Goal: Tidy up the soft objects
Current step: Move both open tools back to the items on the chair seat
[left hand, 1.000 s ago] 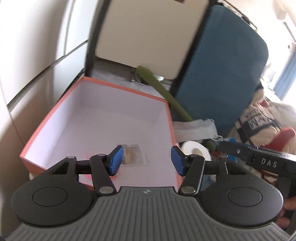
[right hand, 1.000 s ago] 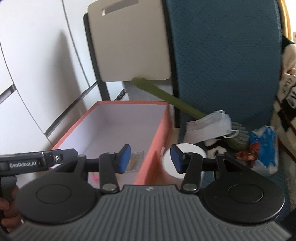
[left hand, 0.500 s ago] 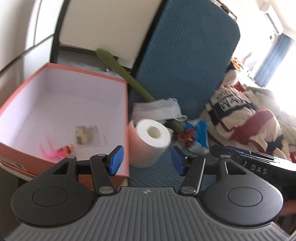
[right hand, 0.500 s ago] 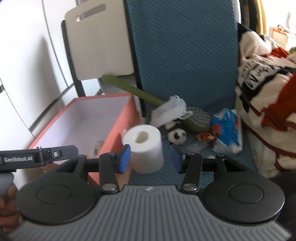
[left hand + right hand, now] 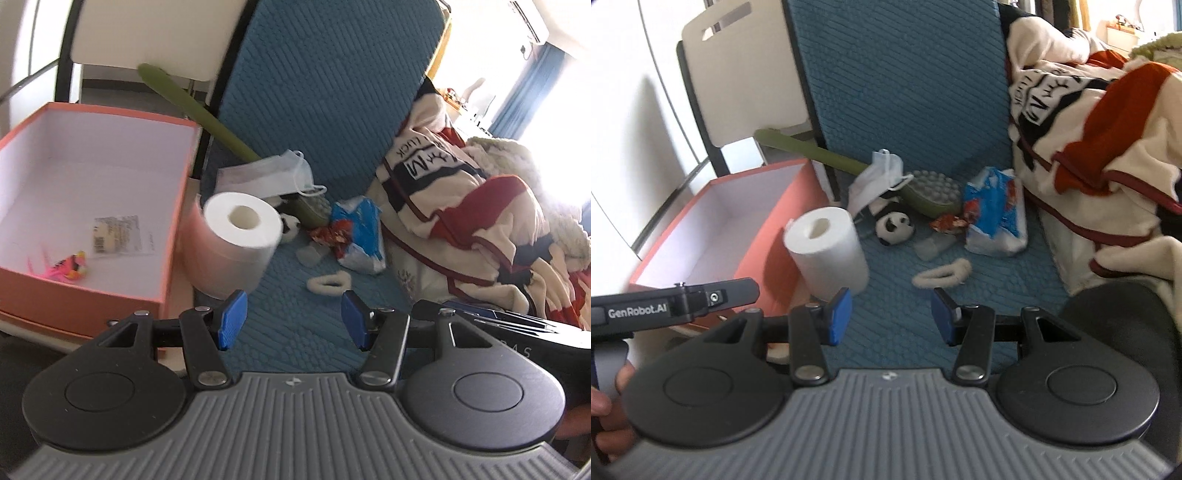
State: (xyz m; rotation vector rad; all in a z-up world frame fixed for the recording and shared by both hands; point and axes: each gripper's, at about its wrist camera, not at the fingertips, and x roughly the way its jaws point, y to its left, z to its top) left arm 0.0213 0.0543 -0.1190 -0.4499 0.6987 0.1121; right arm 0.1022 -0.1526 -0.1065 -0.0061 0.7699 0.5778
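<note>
White paper roll (image 5: 236, 240) (upright) just beyond the left hand-held gripper (image 5: 291, 325), its jaws apart and empty.

Left claw (image 5: 291, 325): black linkage arms with silver screws, blue rectangular pads (image 5: 232, 319), ribbed grey housing between two round black discs. Right claw (image 5: 891, 320) is identical; the neighbouring black bar reads "GenRobot.AI".

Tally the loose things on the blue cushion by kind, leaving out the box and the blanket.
Toilet paper roll: 1
Face mask: 1
Green long-handled brush: 1
Panda plush: 1
Blue tissue pack: 1
Red wrapper: 1
White fuzzy hair tie: 1
Small clear item: 1
Total: 8
</note>
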